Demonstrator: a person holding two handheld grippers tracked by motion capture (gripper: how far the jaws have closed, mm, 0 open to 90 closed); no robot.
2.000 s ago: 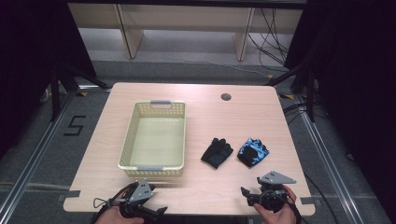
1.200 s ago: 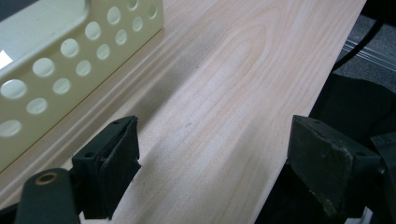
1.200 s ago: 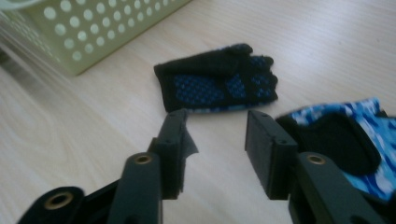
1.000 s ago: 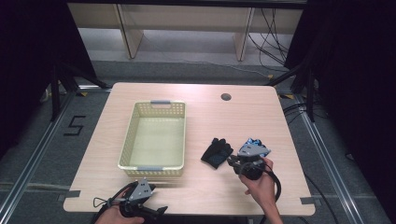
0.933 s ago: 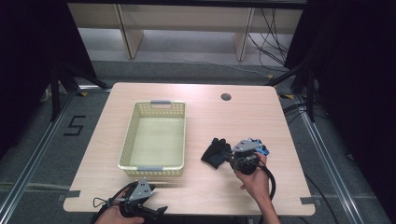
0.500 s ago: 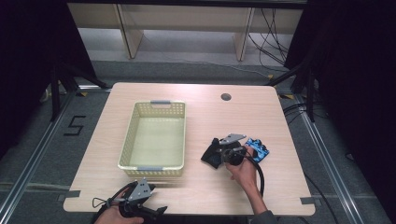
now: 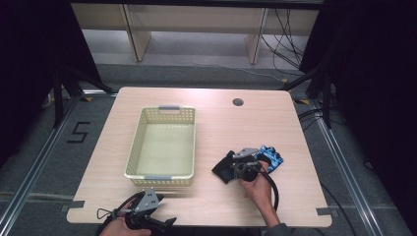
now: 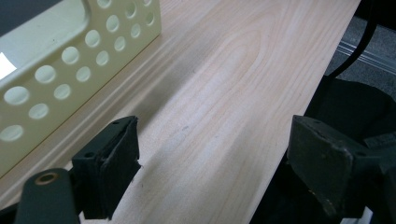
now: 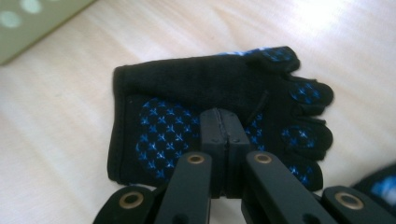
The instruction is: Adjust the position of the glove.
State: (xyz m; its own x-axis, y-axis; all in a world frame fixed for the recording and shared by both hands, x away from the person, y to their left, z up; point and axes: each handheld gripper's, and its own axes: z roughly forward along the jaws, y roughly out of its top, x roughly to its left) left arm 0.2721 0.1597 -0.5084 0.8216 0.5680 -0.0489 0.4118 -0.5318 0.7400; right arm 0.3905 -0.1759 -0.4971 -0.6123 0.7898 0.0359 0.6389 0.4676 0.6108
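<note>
Right tongs press closed on the black fingerless glove, its palm dotted with blue grip print; left tongs gape wide beside the perforated plastic basket.

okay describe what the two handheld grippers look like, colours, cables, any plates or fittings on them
Both are black tools with two black jaws. The left gripper carries a grey three-cornered plate on top and a thin black cable looping off beside it. The right gripper has the same grey plate and a thicker black cable curving back past the hand. In the right gripper view, brass-coloured rivets sit in the jaw links.
</note>
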